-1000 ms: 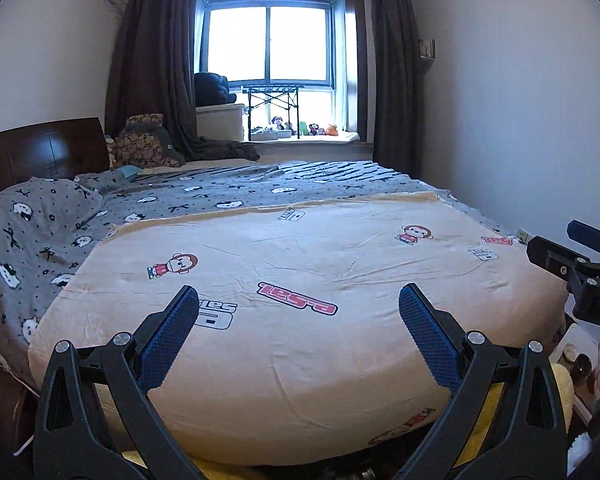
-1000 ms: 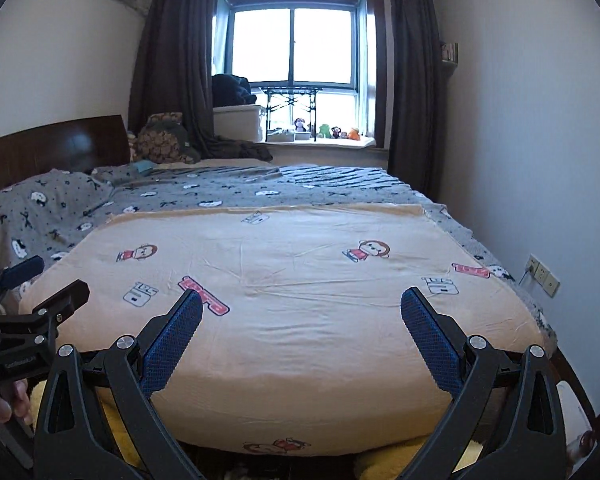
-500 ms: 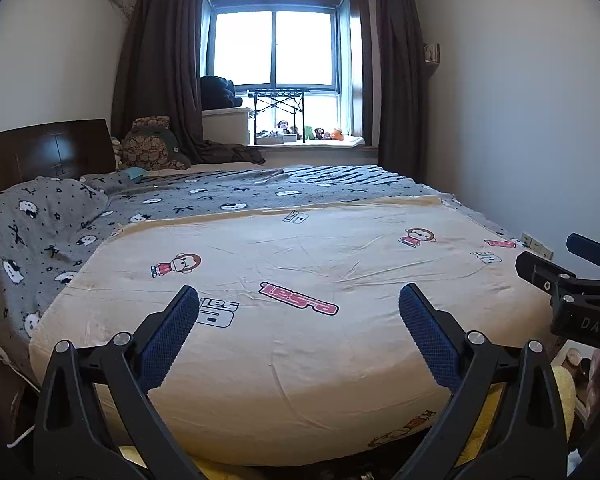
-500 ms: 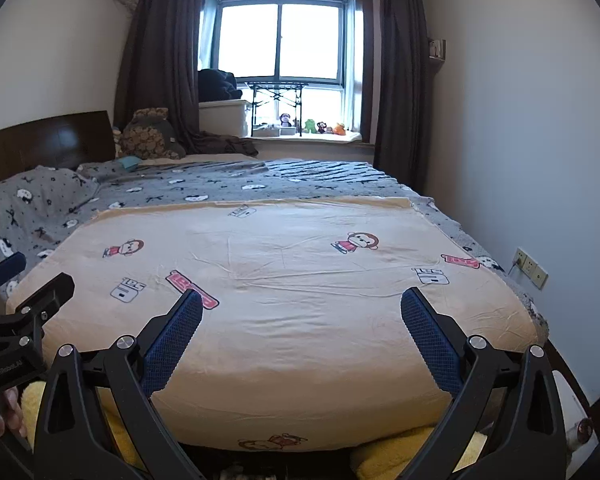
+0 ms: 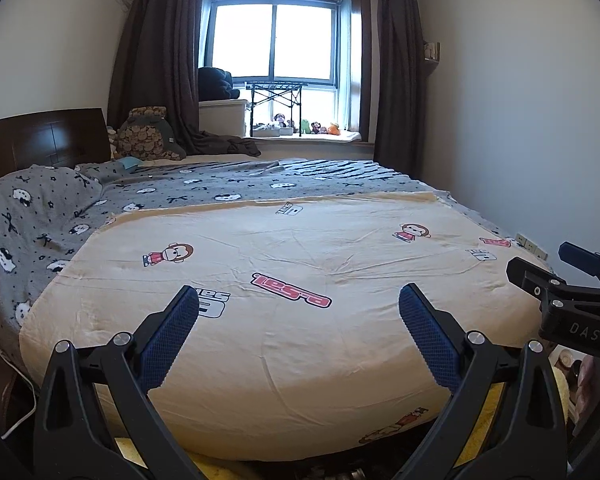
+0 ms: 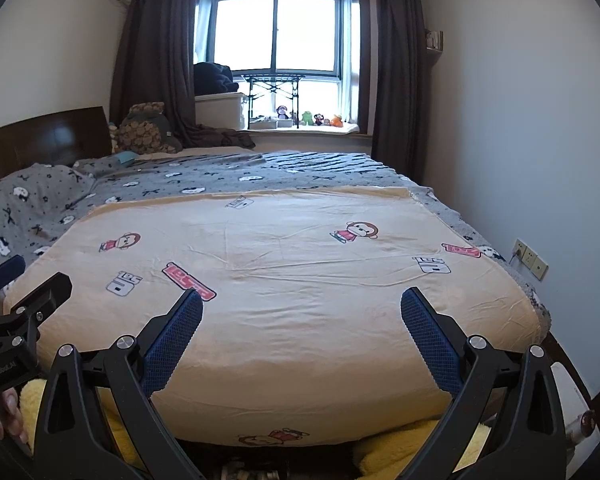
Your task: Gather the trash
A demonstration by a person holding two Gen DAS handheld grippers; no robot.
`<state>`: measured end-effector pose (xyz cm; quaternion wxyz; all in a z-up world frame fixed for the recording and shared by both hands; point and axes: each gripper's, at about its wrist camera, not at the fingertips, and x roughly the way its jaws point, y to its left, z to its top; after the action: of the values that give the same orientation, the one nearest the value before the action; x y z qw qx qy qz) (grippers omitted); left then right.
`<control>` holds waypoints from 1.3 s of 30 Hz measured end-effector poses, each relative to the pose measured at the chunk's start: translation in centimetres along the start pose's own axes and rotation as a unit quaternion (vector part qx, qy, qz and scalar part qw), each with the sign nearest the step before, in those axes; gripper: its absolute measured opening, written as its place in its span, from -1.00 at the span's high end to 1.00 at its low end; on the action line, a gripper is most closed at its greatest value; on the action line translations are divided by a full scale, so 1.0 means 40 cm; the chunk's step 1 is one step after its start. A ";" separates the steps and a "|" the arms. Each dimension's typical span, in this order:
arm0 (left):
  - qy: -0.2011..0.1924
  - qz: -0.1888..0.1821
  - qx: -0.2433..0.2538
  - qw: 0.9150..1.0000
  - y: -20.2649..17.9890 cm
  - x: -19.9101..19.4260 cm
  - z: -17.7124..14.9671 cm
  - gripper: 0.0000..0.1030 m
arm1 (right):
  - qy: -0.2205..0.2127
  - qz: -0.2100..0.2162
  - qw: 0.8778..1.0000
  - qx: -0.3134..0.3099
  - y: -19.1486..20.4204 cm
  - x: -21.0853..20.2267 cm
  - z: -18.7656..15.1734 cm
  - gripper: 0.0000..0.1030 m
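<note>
Both hand-held grippers spread wide over the foot of the bed, holding nothing.

No trash can be picked out on the bed; the clutter in the dark gap under its near edge (image 6: pixel 248 474) is too dim to identify. The left hand-held gripper (image 5: pixel 298 304) and right hand-held gripper (image 6: pixel 302 306) both have blue pads far apart, gripping nothing. Below them lies a cream cartoon-monkey blanket (image 5: pixel 300 248), over a grey patterned bedspread (image 5: pixel 40 216). Yellow fabric (image 6: pixel 392 452) peeks out beneath. Dark curtains (image 6: pixel 156 52) frame a bright window (image 6: pixel 276 32) with small toys (image 6: pixel 312 119) on the sill.
</note>
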<state>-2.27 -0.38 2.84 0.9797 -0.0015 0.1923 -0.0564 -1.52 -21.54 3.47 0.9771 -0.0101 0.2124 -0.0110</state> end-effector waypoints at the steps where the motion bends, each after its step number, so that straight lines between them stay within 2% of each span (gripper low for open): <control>1: 0.000 0.000 0.000 1.000 0.000 0.000 0.000 -0.84 | 0.000 0.000 1.000 0.000 0.000 0.000 0.000 -0.93; 39: -0.007 -0.004 0.000 1.000 -0.010 -0.011 0.002 -0.84 | 0.000 0.005 1.000 0.009 0.003 -0.011 -0.005 -0.93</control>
<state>-2.70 -0.74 3.09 0.9808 -0.0026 0.1856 -0.0604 -2.00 -21.42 3.47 0.9773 -0.0002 0.2119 -0.0082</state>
